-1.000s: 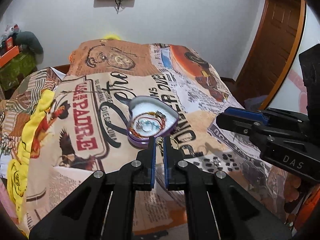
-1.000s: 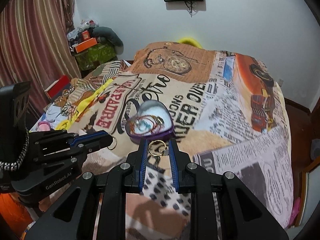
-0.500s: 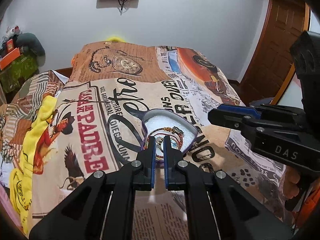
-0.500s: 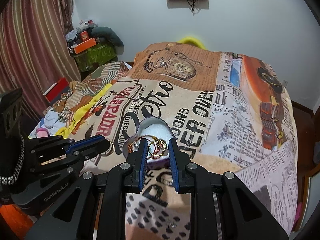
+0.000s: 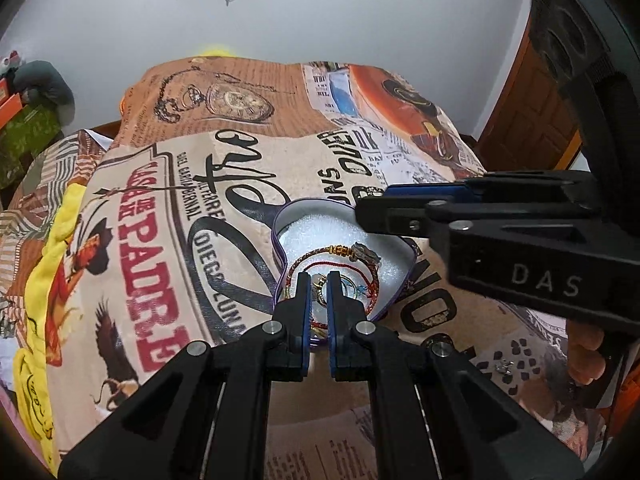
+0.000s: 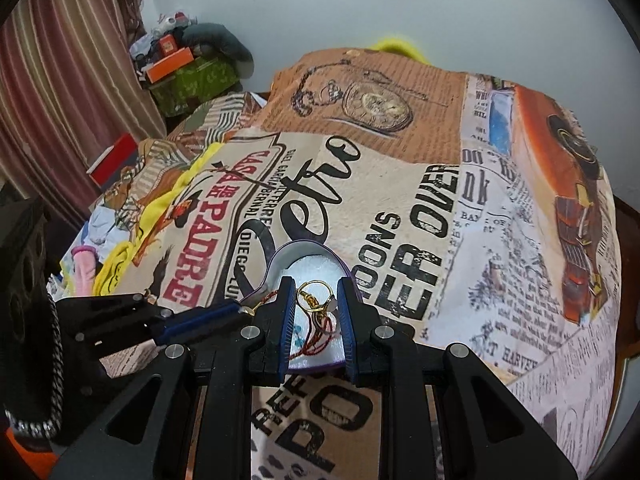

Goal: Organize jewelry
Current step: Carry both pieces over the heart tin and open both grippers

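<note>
Jewelry box [image 5: 316, 210], heart-shaped and purple-walled, sits open on the printed bedspread [image 5: 132, 240] with red cord bracelets [image 5: 332, 266] on its white lining. Right gripper [image 6: 317, 300] hovers above it, pinching a gold ring [image 6: 314, 298] between narrow jaws. Left gripper [image 5: 318, 286] is nearly closed on a small ring [image 5: 319, 290] over the box

Black hand-held gripper [image 5: 319, 284], blue finger pads [image 5: 306, 312], silver screws

Both grippers are pointed steeply down over the heart-shaped box [image 5: 344, 216], the left gripper [image 5: 319, 280] nearly closed, the right gripper [image 6: 314, 290] clamped on gold rings [image 6: 314, 300].
</note>
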Demonstrator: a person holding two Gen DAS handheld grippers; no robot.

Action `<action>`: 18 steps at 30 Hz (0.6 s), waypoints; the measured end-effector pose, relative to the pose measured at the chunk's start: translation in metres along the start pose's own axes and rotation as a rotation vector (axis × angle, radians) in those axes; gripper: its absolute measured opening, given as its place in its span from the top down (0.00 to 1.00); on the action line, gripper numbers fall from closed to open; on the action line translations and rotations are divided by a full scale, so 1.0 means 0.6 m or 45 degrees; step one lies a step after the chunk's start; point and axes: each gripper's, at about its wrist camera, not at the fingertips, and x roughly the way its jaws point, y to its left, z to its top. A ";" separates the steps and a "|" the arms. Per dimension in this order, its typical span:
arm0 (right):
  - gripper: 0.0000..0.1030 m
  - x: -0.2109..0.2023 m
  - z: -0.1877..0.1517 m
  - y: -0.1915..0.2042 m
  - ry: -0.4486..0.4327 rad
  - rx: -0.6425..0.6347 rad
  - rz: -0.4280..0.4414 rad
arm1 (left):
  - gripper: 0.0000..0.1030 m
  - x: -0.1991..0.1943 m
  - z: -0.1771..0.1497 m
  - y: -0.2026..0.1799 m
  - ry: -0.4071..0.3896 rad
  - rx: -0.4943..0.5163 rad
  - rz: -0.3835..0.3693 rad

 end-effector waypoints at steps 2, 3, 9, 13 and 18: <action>0.81 0.007 0.001 0.000 0.012 -0.007 0.000 | 0.95 0.004 0.001 -0.001 0.006 0.005 -0.002; 0.81 0.010 0.001 0.001 0.017 -0.010 0.001 | 0.95 0.005 0.001 -0.001 0.007 0.008 -0.001; 0.81 0.024 0.000 0.004 0.046 -0.013 0.009 | 0.95 0.007 0.000 -0.002 0.015 0.017 -0.003; 0.81 0.027 0.000 0.006 0.051 -0.026 -0.009 | 0.95 0.008 -0.001 -0.004 0.015 0.030 0.007; 0.81 0.022 0.001 0.008 0.052 -0.030 -0.036 | 0.94 0.003 -0.003 -0.003 0.022 0.031 0.020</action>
